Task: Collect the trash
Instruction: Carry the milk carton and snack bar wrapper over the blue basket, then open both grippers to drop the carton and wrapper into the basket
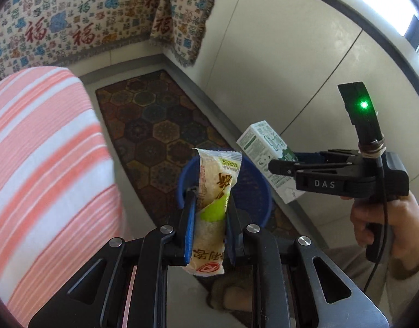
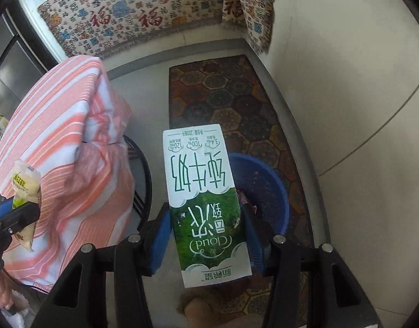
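Note:
My left gripper is shut on a clear and yellow-green snack wrapper, held upright above the near rim of a blue bin on the floor. My right gripper is shut on a white and green milk carton, held upside down just left of the blue bin. In the left wrist view the right gripper holds the carton above the bin's right side. In the right wrist view the left gripper and wrapper show at the far left.
A table with a pink striped cloth stands to the left. A dark patterned rug lies under the bin. A patterned throw hangs at the back. A pale wall runs along the right. A black metal frame shows under the cloth.

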### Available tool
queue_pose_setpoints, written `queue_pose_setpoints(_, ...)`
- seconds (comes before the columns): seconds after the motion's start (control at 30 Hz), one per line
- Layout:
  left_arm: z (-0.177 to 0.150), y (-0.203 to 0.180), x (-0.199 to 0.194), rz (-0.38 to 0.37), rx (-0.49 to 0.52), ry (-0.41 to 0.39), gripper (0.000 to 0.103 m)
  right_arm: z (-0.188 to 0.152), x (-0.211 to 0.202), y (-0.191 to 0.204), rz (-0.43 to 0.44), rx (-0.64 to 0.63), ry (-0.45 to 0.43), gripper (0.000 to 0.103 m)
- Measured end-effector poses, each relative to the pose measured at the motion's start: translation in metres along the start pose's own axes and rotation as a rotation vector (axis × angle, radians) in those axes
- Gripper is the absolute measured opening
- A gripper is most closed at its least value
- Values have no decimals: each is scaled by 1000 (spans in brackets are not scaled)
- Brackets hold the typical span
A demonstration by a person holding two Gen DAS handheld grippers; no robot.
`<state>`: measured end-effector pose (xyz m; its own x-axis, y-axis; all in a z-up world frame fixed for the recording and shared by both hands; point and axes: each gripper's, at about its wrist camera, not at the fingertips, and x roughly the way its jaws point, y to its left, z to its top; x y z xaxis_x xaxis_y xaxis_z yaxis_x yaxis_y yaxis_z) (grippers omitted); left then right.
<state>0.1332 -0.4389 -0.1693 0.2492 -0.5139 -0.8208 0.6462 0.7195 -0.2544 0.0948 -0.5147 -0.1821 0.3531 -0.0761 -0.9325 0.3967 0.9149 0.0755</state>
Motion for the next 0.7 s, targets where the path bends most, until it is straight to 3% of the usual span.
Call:
queue_pose_setpoints(0.2, 15, -19, 65, -16, -6, 62, 18, -9, 44, -49, 42, 124, 51, 51)
queue_pose_setpoints(0.5, 24, -33, 128, -33, -10, 121, 22, -18, 111, -105, 133, 292, 138, 53)
queue_pose_setpoints(0.53, 23, -36, 132, -33, -6, 126, 25, -19, 120, -109, 157, 299, 145, 53)
queue_pose_setpoints(0.57, 24, -38, 136, -38, -3, 129, 39, -20, 127, -112, 178, 306, 153, 60)
queue_pose_setpoints(0.6, 24, -39, 138, -41, -3, 126, 59, -22, 134, -116, 200, 318, 162, 64)
queue_pose_setpoints(0.67, 25, -42, 134, -26, -3, 102, 79, -25, 140, -124, 208, 349, 168, 77)
queue_pose_setpoints(0.7, 23, -44, 132, -22, 2, 91, 80, -25, 138, -126, 199, 358, 158, 77)
